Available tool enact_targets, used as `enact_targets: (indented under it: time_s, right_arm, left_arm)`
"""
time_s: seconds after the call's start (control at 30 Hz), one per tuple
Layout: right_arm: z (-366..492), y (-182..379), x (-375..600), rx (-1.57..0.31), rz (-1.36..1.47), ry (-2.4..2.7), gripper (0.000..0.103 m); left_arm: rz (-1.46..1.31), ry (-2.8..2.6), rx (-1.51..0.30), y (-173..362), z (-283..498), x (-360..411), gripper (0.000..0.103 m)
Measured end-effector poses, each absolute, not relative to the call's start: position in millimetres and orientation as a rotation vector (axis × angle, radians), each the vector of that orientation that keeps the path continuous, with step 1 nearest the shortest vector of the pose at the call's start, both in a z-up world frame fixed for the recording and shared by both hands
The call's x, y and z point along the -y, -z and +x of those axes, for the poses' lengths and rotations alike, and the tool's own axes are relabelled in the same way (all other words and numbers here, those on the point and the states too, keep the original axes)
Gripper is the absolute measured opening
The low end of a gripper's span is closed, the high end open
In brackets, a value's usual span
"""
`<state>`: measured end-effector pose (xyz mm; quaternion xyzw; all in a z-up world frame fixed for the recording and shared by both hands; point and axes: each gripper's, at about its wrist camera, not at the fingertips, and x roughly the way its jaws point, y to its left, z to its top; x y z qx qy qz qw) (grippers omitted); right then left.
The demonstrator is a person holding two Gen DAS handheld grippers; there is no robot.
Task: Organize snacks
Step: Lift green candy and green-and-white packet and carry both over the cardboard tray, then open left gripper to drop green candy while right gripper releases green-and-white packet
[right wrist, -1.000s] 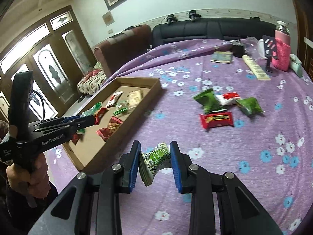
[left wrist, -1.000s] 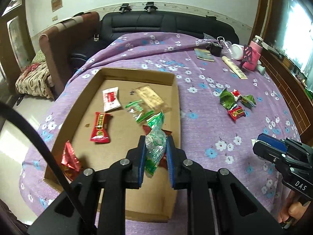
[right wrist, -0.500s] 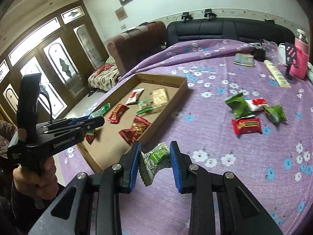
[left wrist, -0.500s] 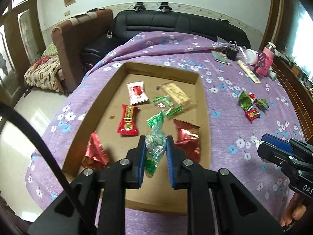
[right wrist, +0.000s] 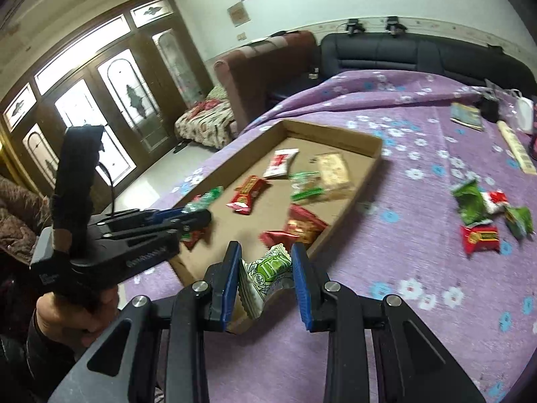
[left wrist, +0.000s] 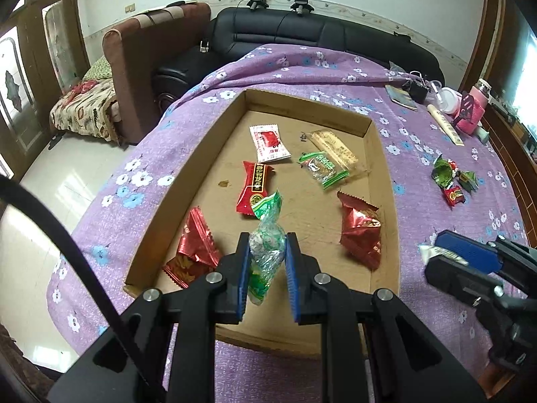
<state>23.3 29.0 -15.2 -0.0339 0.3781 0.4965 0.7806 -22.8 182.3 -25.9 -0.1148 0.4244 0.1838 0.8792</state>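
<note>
My left gripper (left wrist: 266, 252) is shut on a green clear-wrapped candy (left wrist: 265, 241) and holds it above the near part of the cardboard tray (left wrist: 381, 154). The tray holds several snack packets, red, white, green and tan. My right gripper (right wrist: 266, 265) is shut on a green and white snack packet (right wrist: 266, 273) above the tray's near right corner (right wrist: 335, 231). The left gripper also shows in the right wrist view (right wrist: 198, 216), and the right gripper shows in the left wrist view (left wrist: 433, 252). Several loose snacks (right wrist: 483, 211) lie on the purple floral cloth to the right.
A book (left wrist: 401, 97), a pink bottle (left wrist: 476, 107), a white container (left wrist: 448, 99) and a long box (left wrist: 444, 124) sit at the table's far right. A black sofa (left wrist: 319, 37) and a brown armchair (left wrist: 141, 67) stand behind the table.
Both grippers have drawn back and leftward with their snacks held. The tray now fills more of both views, and the right gripper has moved over its near right corner.
</note>
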Motion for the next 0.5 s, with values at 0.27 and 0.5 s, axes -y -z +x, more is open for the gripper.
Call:
enact_targets:
  time_s: [0.27, 0.5]
  right_arm:
    - [17.7, 20.8, -52.1, -0.832, -0.104, -1.107, 0.029]
    - [17.6, 27.5, -66.1, -0.848, -0.125, -1.117, 0.029]
  left_arm:
    - [-0.244, -0.390, -0.891, 28.3, -23.3, -187.3, 0.021]
    - [-0.258, -0.392, -0.905, 34.0, -22.4, -194.8, 0.022]
